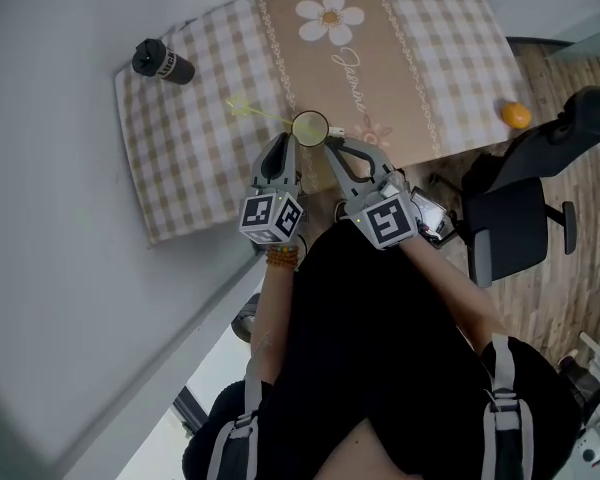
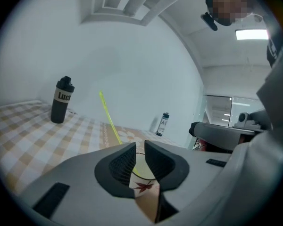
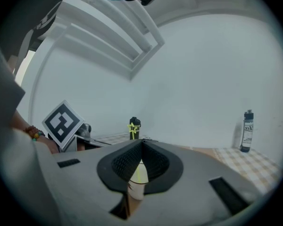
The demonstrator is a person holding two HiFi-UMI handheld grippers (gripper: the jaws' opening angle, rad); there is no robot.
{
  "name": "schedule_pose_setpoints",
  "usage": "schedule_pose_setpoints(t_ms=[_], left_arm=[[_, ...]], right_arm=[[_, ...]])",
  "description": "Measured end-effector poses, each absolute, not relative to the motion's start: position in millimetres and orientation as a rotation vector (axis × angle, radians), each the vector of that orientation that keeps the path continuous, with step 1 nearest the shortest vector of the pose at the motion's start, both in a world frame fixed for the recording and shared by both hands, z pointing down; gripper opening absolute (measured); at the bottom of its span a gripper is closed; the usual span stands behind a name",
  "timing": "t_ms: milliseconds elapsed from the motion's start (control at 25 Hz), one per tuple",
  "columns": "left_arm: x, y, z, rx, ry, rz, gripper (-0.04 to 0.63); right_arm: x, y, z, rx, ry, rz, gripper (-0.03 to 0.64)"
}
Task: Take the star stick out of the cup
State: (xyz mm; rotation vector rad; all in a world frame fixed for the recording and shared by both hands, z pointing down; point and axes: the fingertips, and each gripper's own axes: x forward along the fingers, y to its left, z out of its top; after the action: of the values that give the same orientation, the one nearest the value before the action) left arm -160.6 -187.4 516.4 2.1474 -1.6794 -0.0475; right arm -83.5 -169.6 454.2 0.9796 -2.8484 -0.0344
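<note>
here — star stick [image 1: 268, 115] aslant in cup [image 1: 318, 130], star leftward; left gripper [image 1: 292, 140] ajar, right gripper [image 1: 330, 140] closed.

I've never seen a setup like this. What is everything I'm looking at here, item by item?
Tablecloth: one, beige-and-white checks with a flowered tan strip, covering the table.
Cup: one, white with a red leaf, near the cloth's front edge.
Star stick: one, yellow-green, in the cup, leaning toward the black bottle.
Black bottle: one, black, far left corner of the cloth.
Small bottle: one, dark with a pale label, far end of the table.
Round orange thing: one, orange, right edge of the cloth.
Office chair: one, black, right of the table.
Bracelet: one, orange beads, person's left wrist.
Left claw: one, grey, jaws slightly apart, at the cup.
Right claw: one, grey, jaw tips together, at the cup.
</note>
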Motion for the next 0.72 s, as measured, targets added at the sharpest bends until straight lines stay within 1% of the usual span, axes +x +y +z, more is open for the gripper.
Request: schedule_pose_setpoints(t_ms=[40, 360, 720], left_arm=[[-160.9, -190.6, 520.3, 2.136, -1.666, -0.060, 0.071], [-171.2, -206.4, 546.7, 2.016, -1.668, -0.095, 0.071], [-174.8, -218.8, 551.3, 1.999, -1.625, -0.132, 0.071]], right_arm=[[-82.7, -170.9, 454.4, 0.987, -2.847, -0.030, 0.006], [-80.7, -180.4, 458.5, 0.992, -2.826, -0.030, 0.006], [-80.2, -190.2, 464.6, 0.996, -2.808, -0.032, 0.006]])
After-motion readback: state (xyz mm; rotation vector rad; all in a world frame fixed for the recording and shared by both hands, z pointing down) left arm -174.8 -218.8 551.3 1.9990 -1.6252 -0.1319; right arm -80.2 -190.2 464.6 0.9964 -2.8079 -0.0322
